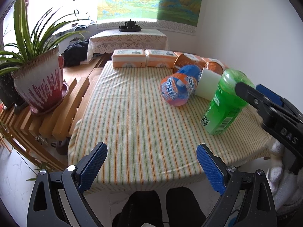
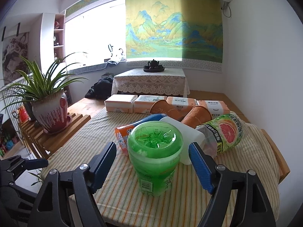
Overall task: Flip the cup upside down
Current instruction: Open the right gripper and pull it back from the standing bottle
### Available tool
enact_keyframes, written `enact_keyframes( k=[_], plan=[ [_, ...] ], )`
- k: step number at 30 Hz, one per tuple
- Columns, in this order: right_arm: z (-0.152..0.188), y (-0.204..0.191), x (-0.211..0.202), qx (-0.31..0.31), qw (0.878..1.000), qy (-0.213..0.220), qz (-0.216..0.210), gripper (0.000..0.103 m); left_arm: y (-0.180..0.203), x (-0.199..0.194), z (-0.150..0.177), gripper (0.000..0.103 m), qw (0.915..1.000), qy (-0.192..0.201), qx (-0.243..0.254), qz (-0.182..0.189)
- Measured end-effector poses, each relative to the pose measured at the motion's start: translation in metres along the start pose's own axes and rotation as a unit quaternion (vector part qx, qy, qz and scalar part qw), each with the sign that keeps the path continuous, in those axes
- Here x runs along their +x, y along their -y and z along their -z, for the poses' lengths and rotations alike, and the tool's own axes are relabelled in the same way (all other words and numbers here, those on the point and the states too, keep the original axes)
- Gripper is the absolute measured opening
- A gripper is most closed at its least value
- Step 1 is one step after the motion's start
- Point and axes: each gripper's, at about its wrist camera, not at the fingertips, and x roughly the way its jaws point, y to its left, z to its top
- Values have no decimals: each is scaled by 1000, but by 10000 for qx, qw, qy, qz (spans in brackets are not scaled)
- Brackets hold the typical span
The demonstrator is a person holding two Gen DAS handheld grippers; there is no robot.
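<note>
While a striped cloth covers the whole desk, the big potted plant stands on a slatted rack off its left edge. Four tissue packs line the far edge, and two brown cups lie on their sides just in front of them. Near the right edge lie a grapefruit cup, a white cup and an orange-blue cup, all tipped over and bunched together. Closer to the near right corner, the green cup stands bottom up on the cloth. Around it sits the right hand-held gripper, spread wide, with a gap between each blue pad and the cup wall. At the near edge the left hand-held gripper hangs wide too, holding nothing.
</note>
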Motion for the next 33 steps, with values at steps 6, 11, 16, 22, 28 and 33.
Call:
enact_keyframes(
  k=[6,11,16,22,28,33],
  plan=[
    [2,10,-21,189,9998,81,-40,76,5,-11,-10,97,9995,292,88,-64],
    [6,21,-37,375,9992,121,8,77,14,-26,-20,98,9970,727,222,-155],
    [9,31,-47,500,9986,143,85,78,23,-41,-28,101,9920,1178,307,-325],
    [11,34,-59,508,9982,263,192,88,28,-53,-34,102,9876,1481,327,-411],
    [14,34,-66,494,9977,324,326,91,31,-59,-34,102,9851,1618,330,-472],
    [15,38,-70,605,9964,396,442,92,31,-63,-30,102,9833,1733,241,-504]
  ],
)
